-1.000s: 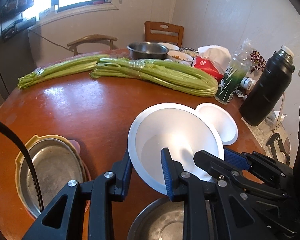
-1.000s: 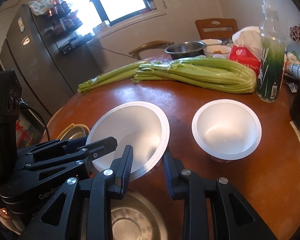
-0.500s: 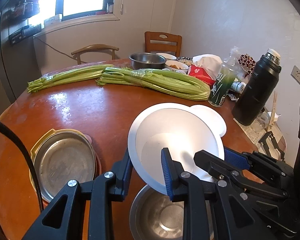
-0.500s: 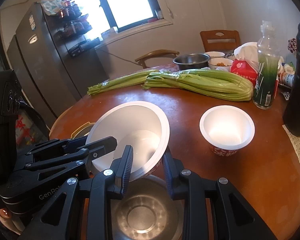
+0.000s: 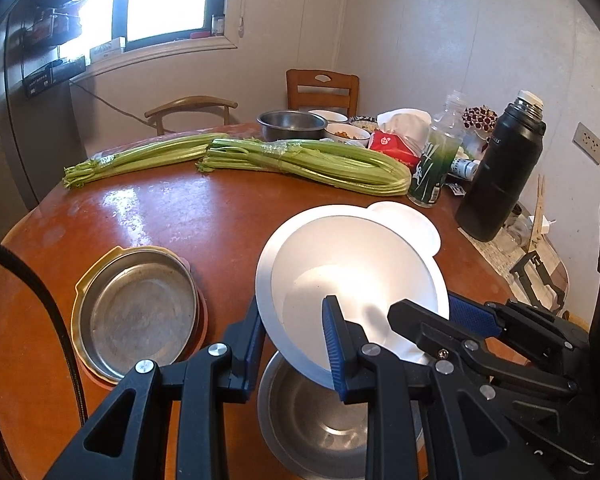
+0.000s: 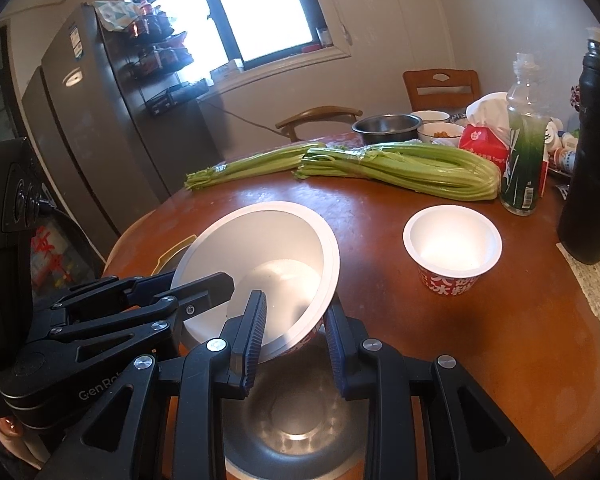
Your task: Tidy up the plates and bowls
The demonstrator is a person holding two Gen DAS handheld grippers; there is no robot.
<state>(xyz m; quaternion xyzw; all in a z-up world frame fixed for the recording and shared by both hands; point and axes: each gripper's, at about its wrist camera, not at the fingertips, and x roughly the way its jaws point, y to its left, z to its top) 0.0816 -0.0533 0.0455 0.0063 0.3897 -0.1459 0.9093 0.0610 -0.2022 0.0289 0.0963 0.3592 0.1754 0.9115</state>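
Both grippers hold one large white paper bowl (image 5: 352, 276) by its rim, lifted and tilted above a steel bowl (image 5: 312, 420) on the brown table. My left gripper (image 5: 294, 344) is shut on the bowl's left rim. My right gripper (image 6: 294, 332) is shut on the near rim of the same bowl (image 6: 260, 264), over the steel bowl (image 6: 292, 428). A smaller white paper cup-bowl with red print (image 6: 452, 248) stands on the table to the right; its rim shows behind the big bowl in the left wrist view (image 5: 412, 220).
A steel plate on a yellow dish (image 5: 136, 312) lies at the left. Celery bunches (image 5: 300, 160) lie across the table's middle. Behind stand a steel bowl (image 5: 292, 124), food bowls, a tissue pack, a green bottle (image 5: 432, 172) and a black flask (image 5: 500, 172).
Both grippers have risen and drawn back with the large white bowl. The steel bowl beneath it now shows more fully, and the table looks further away.
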